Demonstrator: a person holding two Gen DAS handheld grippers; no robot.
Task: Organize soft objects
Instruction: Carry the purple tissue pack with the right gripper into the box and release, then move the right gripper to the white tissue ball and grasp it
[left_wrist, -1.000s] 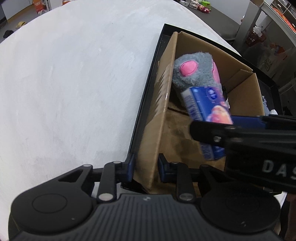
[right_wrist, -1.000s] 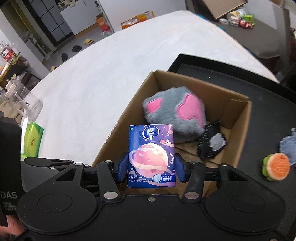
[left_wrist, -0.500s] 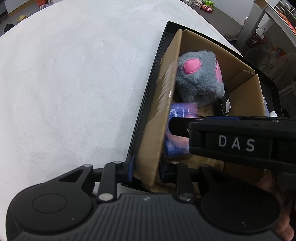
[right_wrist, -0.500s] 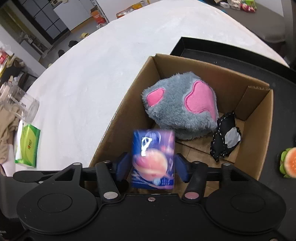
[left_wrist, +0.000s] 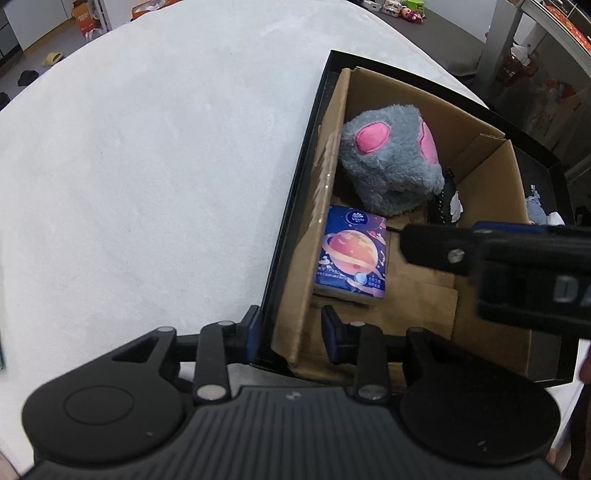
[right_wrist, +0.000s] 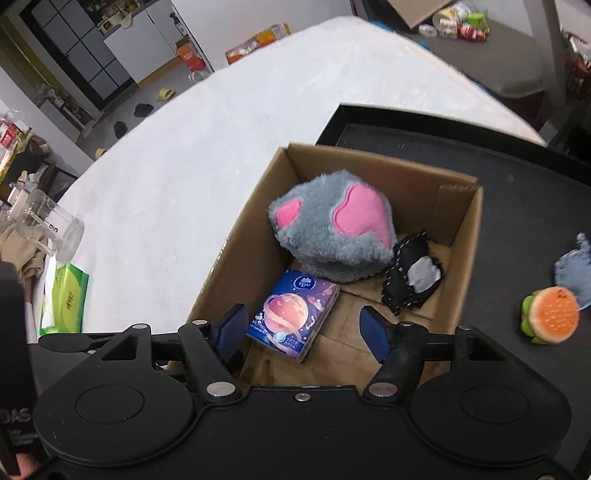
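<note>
Tissue pack (right_wrist: 293, 319): blue, planet print, lying flat on the floor of the cardboard box (right_wrist: 460, 266), in the corner nearest the camera, just beside the box's left wall. Free of both tools; judged delivered.

Grey plush (right_wrist: 332, 236): pink patches, at 12 o'clock from the pack, its lower edge touching or nearly touching the pack. Black studded item (right_wrist: 412, 280) at 2 o'clock from the pack, against the plush.

Right gripper (right_wrist: 303, 332): jaws wide apart and holding nothing, poised above the pack, one blue pad either side of it. Judged a release posture, with room to lift clear.

Left gripper (left_wrist: 290, 332): jaws straddle the near left wall of the box, one pad outside and one inside; whether they actually pinch the cardboard cannot be told. Judged a steadying hold so the box keeps still during loading.

Black tray (right_wrist: 517, 173): carries the box. Outside the box at 3 o'clock, well apart from the pack: burger-shaped toy (right_wrist: 550, 315) and a blue-grey fabric piece (right_wrist: 576, 266), likely next to sort.

Counter (left_wrist: 147, 166): white, matte, slightly mottled. At its 9 o'clock edge in the right wrist view, a green tissue packet (right_wrist: 66, 299) and a clear glass mug (right_wrist: 55, 225).

Room: dark panelled cabinet, slippers and cartons on the floor beyond.
</note>
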